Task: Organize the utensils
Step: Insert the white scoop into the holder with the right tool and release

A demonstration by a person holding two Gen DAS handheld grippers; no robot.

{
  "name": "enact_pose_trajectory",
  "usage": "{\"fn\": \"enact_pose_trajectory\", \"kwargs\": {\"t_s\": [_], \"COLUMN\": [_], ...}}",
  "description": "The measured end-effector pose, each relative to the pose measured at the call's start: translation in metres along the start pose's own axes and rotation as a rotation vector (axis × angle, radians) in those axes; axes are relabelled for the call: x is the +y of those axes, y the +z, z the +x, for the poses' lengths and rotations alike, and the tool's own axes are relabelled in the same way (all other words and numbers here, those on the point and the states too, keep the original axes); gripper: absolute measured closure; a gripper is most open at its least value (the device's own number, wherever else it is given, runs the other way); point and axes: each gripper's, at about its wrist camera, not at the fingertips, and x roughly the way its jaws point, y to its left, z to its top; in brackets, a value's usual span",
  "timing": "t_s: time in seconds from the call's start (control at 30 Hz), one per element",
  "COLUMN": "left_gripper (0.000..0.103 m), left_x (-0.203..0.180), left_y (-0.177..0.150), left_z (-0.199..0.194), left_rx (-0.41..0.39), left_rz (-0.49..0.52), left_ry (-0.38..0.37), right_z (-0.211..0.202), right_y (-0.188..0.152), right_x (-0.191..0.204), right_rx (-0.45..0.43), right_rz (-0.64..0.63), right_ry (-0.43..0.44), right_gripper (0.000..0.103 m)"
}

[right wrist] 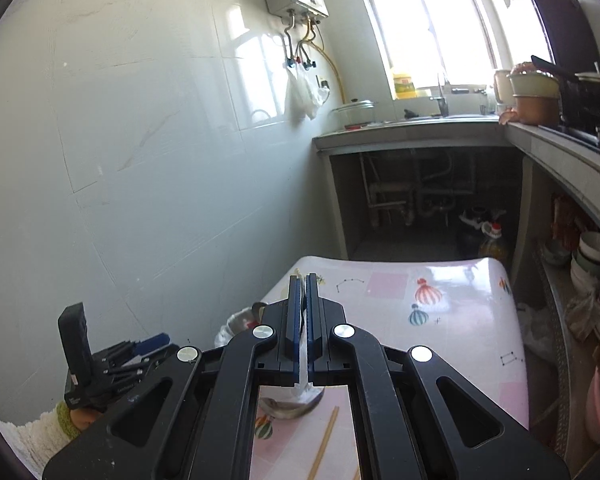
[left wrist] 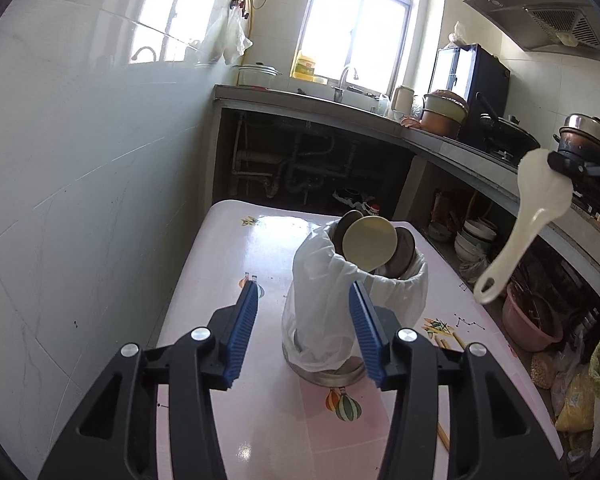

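A: Utensil holder (left wrist: pixel 340 320) stands mid-table, wrapped in a white plastic bag, with round spoon heads poking from its mouth. The left gripper (left wrist: pixel 304 320) sits just before it, jaws spread wide and empty.

B: And further right?

A: The right gripper (right wrist: pixel 303 312) has its jaws pressed together on a white spoon (left wrist: pixel 532 216), held in the air well apart from the holder. Chopsticks (right wrist: pixel 326 444) lie loose on the table (left wrist: pixel 228 248).

B: So the step in hand?

A: Likely carrying the spoon over. Next it must be swung above the holder's mouth, handle down, then let go.

B: Anything unclear?

A: From the right wrist view the spoon is only a thin white sliver between the pads; the holder's base is half hidden.
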Motion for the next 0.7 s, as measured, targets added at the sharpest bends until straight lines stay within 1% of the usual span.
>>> {"fn": "enact_pose_trajectory", "kwargs": {"t_s": [0.13,0.3,0.47,0.7], "left_gripper": [0.053,0.052,0.052,0.052], "left_x": [0.008,0.019,0.036,0.045], "left_y": [-0.012,-0.023,-0.026,-0.03], "left_z": [-0.013,-0.021,-0.022,-0.019], "left_rx": [-0.008,-0.006,-0.003,0.0], "left_rz": [-0.023,-0.038,-0.065,-0.09], "left_ry": [0.011,0.032,0.044,0.043], "right_z": [0.03,0.068,0.103,0.134], "right_y": [0.014,0.016,-0.005,-0.045], "right_x": [0.015,0.034,0.058,0.084], "right_rx": [-0.011,0.015,0.071,0.176], "right_rz": [-0.097,-0.213,-0.407,-0.611], "right_ry": [-0.056,-0.08,-0.122,-0.091], "right_gripper": [0.102,0.102,0.102,0.102]}}
